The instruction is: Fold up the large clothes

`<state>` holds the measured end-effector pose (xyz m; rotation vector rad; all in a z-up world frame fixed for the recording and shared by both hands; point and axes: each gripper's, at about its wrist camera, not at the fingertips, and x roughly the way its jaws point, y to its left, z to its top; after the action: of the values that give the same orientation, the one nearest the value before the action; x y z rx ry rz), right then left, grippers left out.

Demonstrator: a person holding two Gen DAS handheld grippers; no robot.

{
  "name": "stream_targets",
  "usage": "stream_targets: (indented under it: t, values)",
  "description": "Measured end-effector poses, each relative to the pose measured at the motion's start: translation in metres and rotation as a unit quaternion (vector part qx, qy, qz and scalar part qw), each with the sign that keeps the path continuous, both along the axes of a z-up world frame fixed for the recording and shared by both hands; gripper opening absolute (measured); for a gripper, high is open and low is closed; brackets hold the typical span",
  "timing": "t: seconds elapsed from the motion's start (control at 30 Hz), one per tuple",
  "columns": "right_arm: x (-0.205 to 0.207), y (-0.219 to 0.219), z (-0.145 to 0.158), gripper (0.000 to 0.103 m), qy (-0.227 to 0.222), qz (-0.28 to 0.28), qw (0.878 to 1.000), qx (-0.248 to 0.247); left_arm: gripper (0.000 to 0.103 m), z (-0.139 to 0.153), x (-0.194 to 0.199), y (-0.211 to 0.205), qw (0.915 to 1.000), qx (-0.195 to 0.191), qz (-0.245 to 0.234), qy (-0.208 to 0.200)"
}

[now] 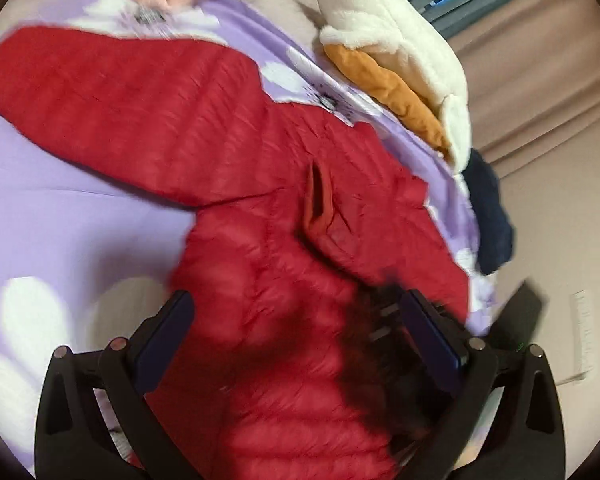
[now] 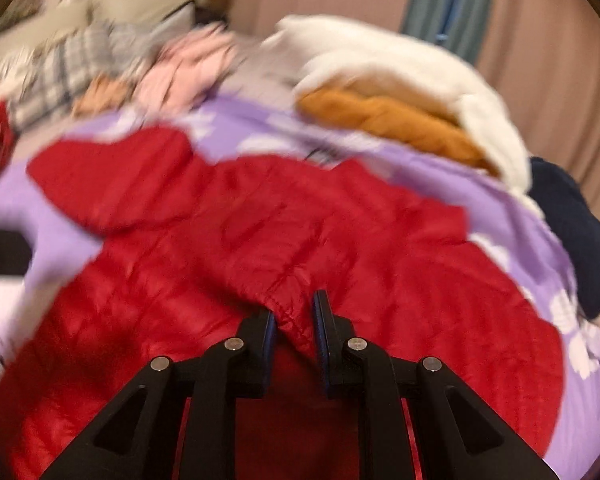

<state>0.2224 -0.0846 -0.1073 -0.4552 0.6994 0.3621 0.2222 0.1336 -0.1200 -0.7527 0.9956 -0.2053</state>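
Observation:
A red quilted puffer jacket (image 1: 228,128) lies spread on a purple floral sheet (image 1: 72,224), one sleeve stretched to the left. It has a dark fur trim (image 1: 376,320) near my left gripper. My left gripper (image 1: 296,320) is open, its jaws wide apart over the jacket body. In the right wrist view the jacket (image 2: 260,220) fills the middle. My right gripper (image 2: 294,320) is shut on a gathered hem of the jacket.
A white fleece with an orange garment (image 1: 396,92) lies at the bed's far right, a navy garment (image 1: 492,216) beside it. Pink, plaid and tan clothes (image 2: 140,72) are piled at the back left. Beige curtains (image 2: 560,80) hang behind.

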Motion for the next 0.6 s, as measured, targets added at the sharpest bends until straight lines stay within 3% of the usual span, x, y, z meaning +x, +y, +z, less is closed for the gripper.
stream_targets:
  t: [0.03, 0.1, 0.17, 0.33, 0.47, 0.57, 0.6]
  values:
    - [0.001, 0.006, -0.008, 0.021, 0.018, 0.012, 1.000, -0.017, 0.103, -0.006, 0.007, -0.001, 0.9997, -0.023, -0.003, 0.006]
    - [0.000, 0.009, -0.016, 0.048, 0.037, 0.026, 0.999, -0.009, 0.102, -0.012, 0.018, -0.004, 0.9985, -0.053, -0.011, 0.011]
    - [-0.007, 0.003, -0.012, 0.057, 0.037, 0.042, 0.998, 0.013, 0.102, -0.014, 0.026, -0.010, 0.9971, -0.073, -0.018, 0.011]
    - [-0.030, -0.045, 0.019, 0.059, 0.038, 0.048, 0.994, 0.089, 0.102, -0.012, 0.044, -0.032, 0.9909, -0.124, -0.053, -0.003]
    - [-0.042, -0.085, 0.027, 0.059, 0.037, 0.007, 0.990, 0.137, 0.095, -0.025, 0.060, -0.049, 0.9906, -0.123, -0.057, 0.017]
    - [-0.050, -0.114, 0.036, 0.059, 0.034, -0.010, 0.984, 0.173, 0.072, -0.031, 0.069, -0.057, 0.9934, -0.102, -0.047, 0.025]
    - [-0.052, -0.119, 0.037, 0.059, 0.029, -0.016, 0.984, 0.176, 0.052, -0.033, 0.070, -0.058, 0.9945, -0.092, -0.042, 0.027]
